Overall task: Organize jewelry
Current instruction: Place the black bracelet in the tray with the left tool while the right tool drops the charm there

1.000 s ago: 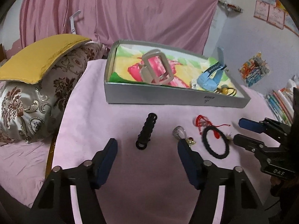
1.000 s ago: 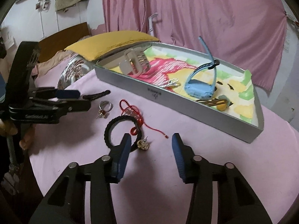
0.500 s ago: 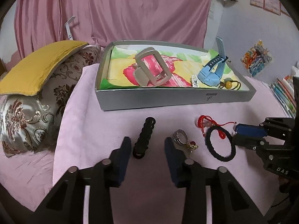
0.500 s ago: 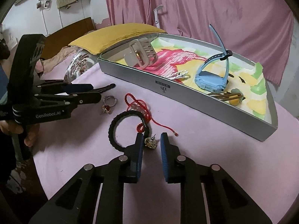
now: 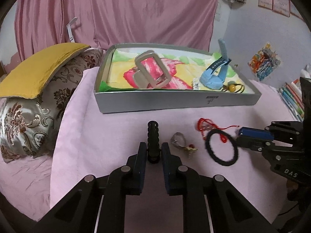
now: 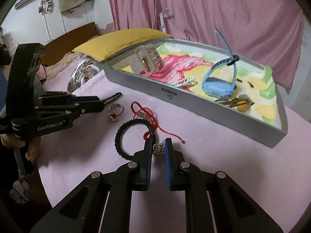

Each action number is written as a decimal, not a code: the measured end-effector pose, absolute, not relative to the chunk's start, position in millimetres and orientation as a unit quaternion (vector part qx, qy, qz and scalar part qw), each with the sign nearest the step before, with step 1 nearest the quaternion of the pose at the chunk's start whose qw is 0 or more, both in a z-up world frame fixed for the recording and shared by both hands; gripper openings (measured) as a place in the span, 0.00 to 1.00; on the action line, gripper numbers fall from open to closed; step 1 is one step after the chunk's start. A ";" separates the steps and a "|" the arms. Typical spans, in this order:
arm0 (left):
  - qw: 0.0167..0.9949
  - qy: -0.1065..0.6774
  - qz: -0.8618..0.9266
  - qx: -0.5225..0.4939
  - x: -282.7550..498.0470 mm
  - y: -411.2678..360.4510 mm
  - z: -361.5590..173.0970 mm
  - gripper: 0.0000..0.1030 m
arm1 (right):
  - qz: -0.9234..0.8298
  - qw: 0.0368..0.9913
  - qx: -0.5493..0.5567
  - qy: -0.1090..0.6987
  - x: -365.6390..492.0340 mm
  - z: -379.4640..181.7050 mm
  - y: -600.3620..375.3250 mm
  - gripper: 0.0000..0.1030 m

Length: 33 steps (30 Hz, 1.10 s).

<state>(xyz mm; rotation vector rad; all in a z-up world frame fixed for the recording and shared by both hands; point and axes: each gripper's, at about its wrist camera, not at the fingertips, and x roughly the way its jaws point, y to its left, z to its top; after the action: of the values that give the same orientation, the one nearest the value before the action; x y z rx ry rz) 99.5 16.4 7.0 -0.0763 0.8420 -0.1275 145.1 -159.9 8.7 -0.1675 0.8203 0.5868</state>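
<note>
On the pink cloth lies a black hair clip (image 5: pixel 153 132). My left gripper (image 5: pixel 153 149) is closing on its near end, and the pads touch both sides. Beside it lie a silver ring (image 5: pixel 178 138) and a small red and gold charm (image 5: pixel 191 148). My right gripper (image 6: pixel 158 145) is closing on a small gold trinket (image 6: pixel 159 149), which sits pinched between the blue pads. Just left of that lie a black round bracelet (image 6: pixel 121 137) and a red cord bracelet (image 6: pixel 144 114). The grey box (image 5: pixel 175 103) stands behind.
Inside the box lie a blue watch (image 5: pixel 213 77), a beige hair claw (image 5: pixel 151 71) and a yellow-bead hair tie (image 5: pixel 233 87). A patterned pillow with a yellow cushion (image 5: pixel 38 73) flanks the cloth on the left. Pink curtains hang behind. Books (image 5: pixel 291 99) stand at the right.
Both grippers have gone from wide open to nearly shut. The left pads came in around the black hair clip, the right pads around the gold trinket. Neither hand has shifted much.
</note>
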 end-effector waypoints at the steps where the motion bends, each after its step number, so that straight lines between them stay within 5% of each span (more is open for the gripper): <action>1: 0.913 0.401 -0.065 -0.041 96.7 15.1 9.0 0.14 | 0.279 0.877 -0.079 0.384 144.0 12.0 -160.8 0.11; 19: 0.969 0.218 -0.074 -0.086 89.2 -14.8 64.0 0.14 | 0.201 0.962 -0.035 0.181 133.2 75.5 -187.9 0.11; 33: 0.977 0.186 -0.080 -0.064 135.2 -49.3 67.5 0.14 | 0.141 0.976 -0.018 0.166 160.5 78.6 -202.9 0.11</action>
<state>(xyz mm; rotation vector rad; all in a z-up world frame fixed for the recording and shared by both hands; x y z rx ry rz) 135.2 -49.3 67.5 -0.1292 0.3751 -0.1612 160.5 -202.9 78.6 -0.0367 0.3351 0.2842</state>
